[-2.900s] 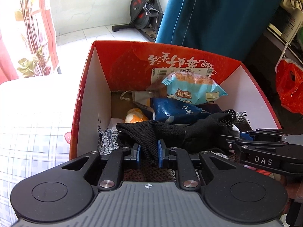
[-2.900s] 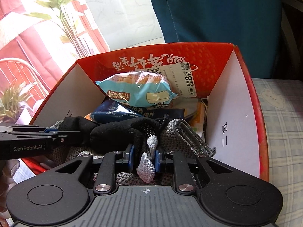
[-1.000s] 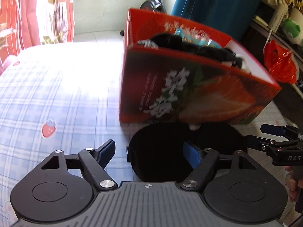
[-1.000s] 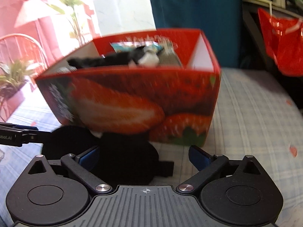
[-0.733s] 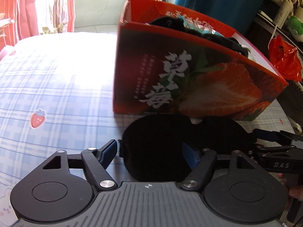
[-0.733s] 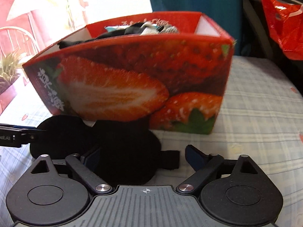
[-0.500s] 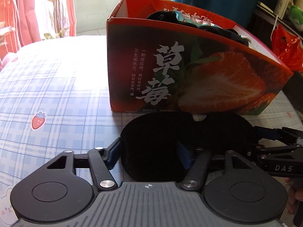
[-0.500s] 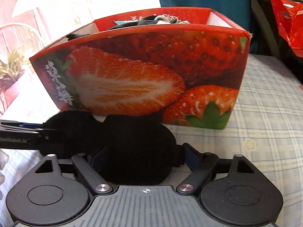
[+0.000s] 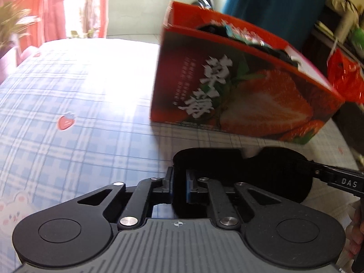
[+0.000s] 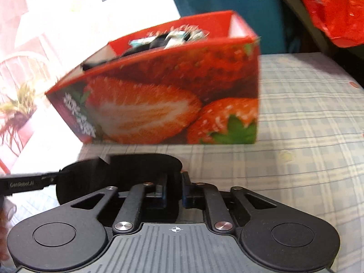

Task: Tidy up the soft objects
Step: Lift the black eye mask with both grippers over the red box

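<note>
A black eye mask [image 9: 254, 170] lies in front of the red strawberry box [image 9: 238, 97] on the checked cloth. My left gripper [image 9: 179, 185] is shut on its left end. My right gripper [image 10: 174, 190] is shut on its right end; the mask [image 10: 127, 173] spreads to the left in that view. Each gripper shows from the side in the other's view. The box [image 10: 170, 104] holds a black glove, a knitted grey piece and snack packets, seen only over its rim.
A red plastic bag [image 9: 345, 79] hangs at the right beyond the box. A teal curtain [image 9: 273, 2] hangs behind it. Pale checked cloth [image 9: 68, 118] with strawberry prints stretches to the left, and more cloth [image 10: 307, 125] lies right of the box.
Both grippers left the glove in the box, came down in front of it and closed from wide open onto the two ends of the black eye mask.
</note>
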